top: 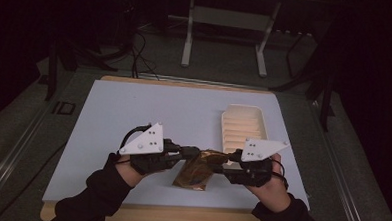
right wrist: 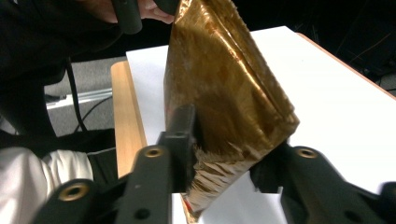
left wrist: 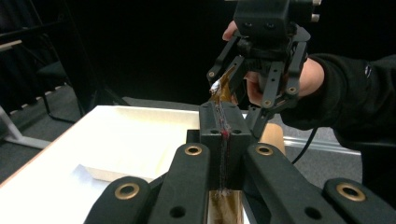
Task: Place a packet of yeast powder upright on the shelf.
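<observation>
Dark room around a pale table (top: 134, 113) with a wooden edge, seen from above, the person's black-sleeved forearms coming in from the near side. At the near middle of the table, the left gripper (top: 194, 152) is clamped on one end of a shiny gold-brown foil packet (top: 197, 168); in the left gripper view its two black jaws stand pressed together with the packet's sealed edge (left wrist: 223, 140) pinched between them. The right gripper (top: 221, 161) faces it from the other side and is likewise closed on the packet; in the right gripper view the crinkled foil (right wrist: 224, 98) rises between its jaws, gripped near a serrated end. The packet hangs between the two grippers, lifted off the table, its lower part low over the surface. Just beyond the right gripper lies a cream ribbed tray (top: 243, 123), apparently empty. This looks like the step of tearing the packet open: both ends are held and the pull seems about to come. Next, the hands likely need to draw apart or twist against each other at the seal, keeping both grips firm so the foil does not slip, with the opening kept near the tray.
</observation>
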The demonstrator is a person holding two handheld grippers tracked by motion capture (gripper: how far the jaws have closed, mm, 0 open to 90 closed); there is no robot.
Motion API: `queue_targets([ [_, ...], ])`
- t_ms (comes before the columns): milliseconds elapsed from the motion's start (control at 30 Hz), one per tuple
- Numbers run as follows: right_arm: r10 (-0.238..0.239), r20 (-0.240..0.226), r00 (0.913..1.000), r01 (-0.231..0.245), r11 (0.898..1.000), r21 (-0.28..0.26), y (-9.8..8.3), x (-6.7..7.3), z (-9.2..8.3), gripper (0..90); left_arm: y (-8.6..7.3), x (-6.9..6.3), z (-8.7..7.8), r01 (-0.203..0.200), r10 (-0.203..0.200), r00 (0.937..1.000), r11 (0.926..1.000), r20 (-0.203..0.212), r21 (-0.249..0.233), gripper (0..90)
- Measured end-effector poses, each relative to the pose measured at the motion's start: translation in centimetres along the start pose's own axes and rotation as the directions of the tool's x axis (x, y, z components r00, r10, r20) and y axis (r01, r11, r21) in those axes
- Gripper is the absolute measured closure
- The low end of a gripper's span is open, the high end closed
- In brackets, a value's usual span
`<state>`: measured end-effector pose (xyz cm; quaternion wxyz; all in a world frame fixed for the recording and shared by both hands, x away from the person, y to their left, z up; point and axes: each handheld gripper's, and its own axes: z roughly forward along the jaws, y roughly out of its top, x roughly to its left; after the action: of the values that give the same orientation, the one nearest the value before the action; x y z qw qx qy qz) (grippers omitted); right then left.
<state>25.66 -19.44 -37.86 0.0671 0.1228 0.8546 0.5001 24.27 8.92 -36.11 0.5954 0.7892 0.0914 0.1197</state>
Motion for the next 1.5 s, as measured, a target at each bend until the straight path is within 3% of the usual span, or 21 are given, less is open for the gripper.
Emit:
queue_targets([
  [67,0.006,-0.019,0.9998,-0.006,1.0,0.001,0.0,-0.1,0.0,75.5,0.0,0.1,0.0,-0.002,0.002,1.0,1.0,-0.008,0.005,90.0],
  [167,-0.022,-0.051,0.9985,0.023,0.999,0.024,0.3,-0.4,-0.1,78.8,0.0,0.2,0.0,0.007,-0.007,0.9999,0.9999,-0.008,0.009,90.0],
  [300,-0.066,-0.043,0.9969,0.068,0.997,0.035,0.5,-0.5,-0.2,80.1,0.0,0.2,0.0,0.008,-0.008,0.9999,0.9999,-0.01,0.012,87.3],
  [333,-0.083,-0.05,0.9952,0.086,0.995,0.043,0.6,-0.5,-0.4,80.6,0.0,0.2,0.0,0.016,-0.016,0.9999,0.9998,-0.003,0.008,81.0],
  [433,-0.079,-0.054,0.9954,0.081,0.996,0.041,0.7,-0.7,-0.7,80.9,0.0,0.3,-0.2,0.026,-0.026,0.9997,0.9997,-0.001,-0.004,75.6],
  [467,-0.082,-0.056,0.9951,0.084,0.995,0.044,0.9,-0.9,-1.0,81.0,0.0,0.4,-0.3,0.038,-0.037,0.9993,0.9991,0.005,-0.021,62.5],
  [533,-0.082,-0.056,0.9951,0.084,0.996,0.041,0.9,-1.0,-1.2,81.1,0.0,0.6,-0.6,0.053,-0.054,0.9985,0.9978,-0.006,-0.038,61.7],
  [567,-0.08,-0.054,0.9954,0.082,0.996,0.039,1.0,-1.3,-1.6,81.2,-0.1,0.7,-0.7,0.057,-0.057,0.9983,0.9973,-0.002,-0.045,55.3],
  [667,-0.081,-0.052,0.9953,0.084,0.996,0.041,1.1,-1.4,-1.7,81.2,-0.2,0.9,-1.0,0.081,-0.082,0.9966,0.995,-0.012,-0.058,50.0],
  [733,-0.082,-0.042,0.9958,0.083,0.996,0.035,1.3,-2.0,-2.2,81.4,-0.4,1.0,-1.0,0.105,-0.106,0.9943,0.9927,-0.013,-0.059,40.2],
  [833,-0.079,-0.029,0.9965,0.08,0.996,0.03,1.5,-2.7,-2.6,81.4,-1.0,1.0,-0.9,0.104,-0.105,0.9919,0.9943,-0.071,-0.024,28.2],
  [933,-0.078,-0.013,0.9969,0.078,0.997,0.025,1.6,-3.3,-3.0,81.4,-2.0,1.2,-0.7,0.167,-0.168,0.9854,0.9856,-0.029,-0.026,20.4],
  [1000,-0.068,0.001,0.9977,0.068,0.997,0.021,1.7,-3.9,-3.3,81.5,-2.5,1.1,-0.6,0.161,-0.161,0.986,0.9869,-0.042,-0.014,15.2],
  [1267,-0.068,0.073,0.995,0.068,0.998,0.001,2.3,-6.2,-4.9,81.5,-4.9,0.5,-1.0,0.173,-0.174,0.9839,0.9848,-0.042,-0.015,8.4],
  [1400,-0.074,0.105,0.9918,0.076,0.997,-0.018,2.8,-7.9,-6.1,81.5,-6.2,0.4,-1.5,0.193,-0.195,0.9788,0.9805,-0.061,-0.035,6.5],
  [1500,-0.075,0.141,0.9871,0.078,0.997,-0.017,2.9,-9.1,-6.8,81.5,-7.3,0.4,-1.9,0.211,-0.212,0.9741,0.9772,-0.078,-0.025,6.5],
])
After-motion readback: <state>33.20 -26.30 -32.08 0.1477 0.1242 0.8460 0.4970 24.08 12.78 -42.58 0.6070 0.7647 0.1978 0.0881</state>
